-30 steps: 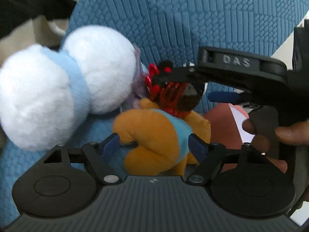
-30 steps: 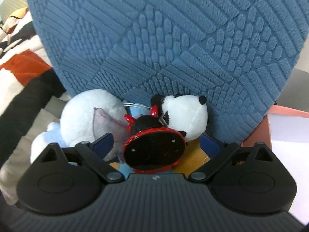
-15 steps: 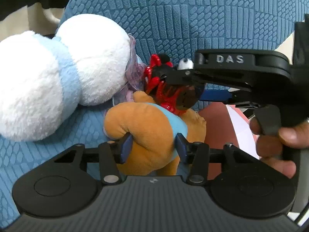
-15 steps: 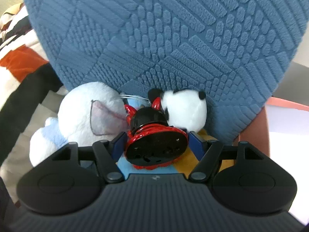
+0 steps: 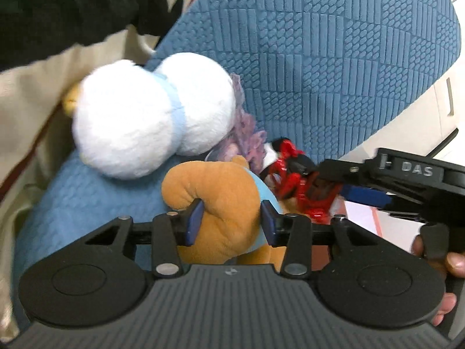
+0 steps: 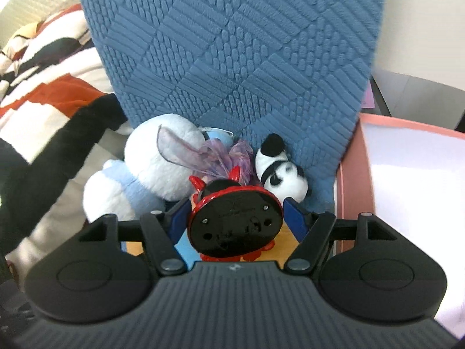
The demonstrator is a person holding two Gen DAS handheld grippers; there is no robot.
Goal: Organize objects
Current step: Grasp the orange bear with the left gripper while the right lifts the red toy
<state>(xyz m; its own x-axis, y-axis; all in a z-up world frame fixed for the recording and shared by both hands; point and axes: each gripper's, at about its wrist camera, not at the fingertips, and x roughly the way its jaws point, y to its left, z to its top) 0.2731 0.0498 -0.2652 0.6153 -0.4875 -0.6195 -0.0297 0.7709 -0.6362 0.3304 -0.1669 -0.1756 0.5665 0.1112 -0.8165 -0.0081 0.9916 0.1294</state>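
**Both toys gripped and coming off the chair**

Since a second ago both tongs have closed in and begun lifting. The left tongs (image 5: pixel 231 221) are closing, pads pressed into the orange plush (image 5: pixel 221 197); the right tongs (image 6: pixel 235 221) clamp the red-and-black toy (image 6: pixel 235 226) by its base. Neither is placed yet, I judge. The white plush (image 5: pixel 151 113) and panda plush (image 6: pixel 282 174) lie on the blue chair (image 5: pixel 334 67), crowding the way out; a pink box (image 6: pixel 357 160) stands beside it.

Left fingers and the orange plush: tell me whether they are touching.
Touching. The left wrist view shows both blue fingers pressed into the orange plush, its fabric bulging around them as the left gripper closes.
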